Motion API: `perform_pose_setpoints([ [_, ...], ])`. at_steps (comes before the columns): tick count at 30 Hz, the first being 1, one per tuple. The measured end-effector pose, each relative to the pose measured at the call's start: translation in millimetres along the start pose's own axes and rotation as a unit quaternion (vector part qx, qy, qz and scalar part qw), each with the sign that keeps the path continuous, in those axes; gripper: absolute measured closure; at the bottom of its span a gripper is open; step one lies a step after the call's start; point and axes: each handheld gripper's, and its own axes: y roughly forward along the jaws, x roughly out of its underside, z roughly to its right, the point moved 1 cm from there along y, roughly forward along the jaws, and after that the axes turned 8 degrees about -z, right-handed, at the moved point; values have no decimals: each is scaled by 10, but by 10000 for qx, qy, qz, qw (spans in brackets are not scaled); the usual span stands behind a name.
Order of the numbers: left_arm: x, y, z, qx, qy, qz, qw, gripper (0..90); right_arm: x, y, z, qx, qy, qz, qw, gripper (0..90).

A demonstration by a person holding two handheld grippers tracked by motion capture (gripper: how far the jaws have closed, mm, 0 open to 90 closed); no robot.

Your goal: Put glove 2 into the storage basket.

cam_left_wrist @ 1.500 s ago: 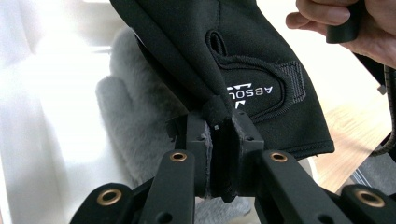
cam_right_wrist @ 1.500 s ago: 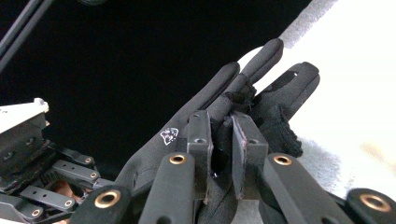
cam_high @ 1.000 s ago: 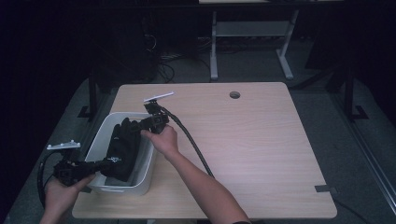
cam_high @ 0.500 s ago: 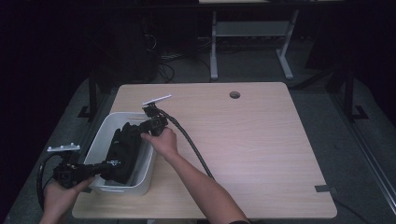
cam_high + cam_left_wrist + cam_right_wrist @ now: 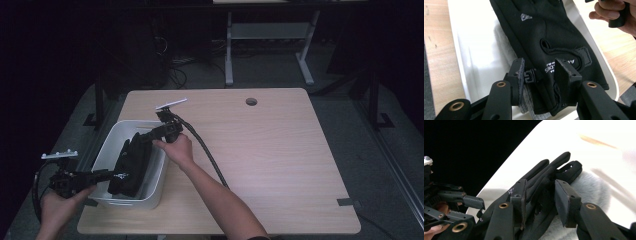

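Black glove [image 5: 131, 162] laid lengthwise in white bin [image 5: 111, 145]; left gripper [image 5: 539, 72] at cuff, right gripper [image 5: 540, 195] at fingertips, both jaws just opening, apparently releasing it.

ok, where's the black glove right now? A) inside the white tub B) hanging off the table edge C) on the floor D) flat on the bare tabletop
A: the black glove lies inside the white tub, on something grey and fuzzy, with both grippers at its ends.
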Motion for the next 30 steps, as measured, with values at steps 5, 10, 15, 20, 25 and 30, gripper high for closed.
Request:
perform_pose_setpoints([
  [5,-53,-30,23,1,11,66,10000,588,-24,-122,-8,-50,-33,130,9999,592],
  [10,-116,-72,77,27,78,157,9998,582,-36,-241,-27,-78,-17,233,9997,576],
  [15,-172,-83,142,90,155,185,9997,587,-35,-334,-29,-121,-43,279,9995,561],
  [20,-218,-84,203,173,189,214,9994,580,-37,-421,-43,-178,-79,323,9993,541],
  [25,-273,-83,266,231,257,262,9991,563,-33,-512,-47,-236,-105,401,9989,513],
  [30,-321,-69,334,299,319,274,9987,540,-22,-630,-43,-272,-113,467,9985,478],
])
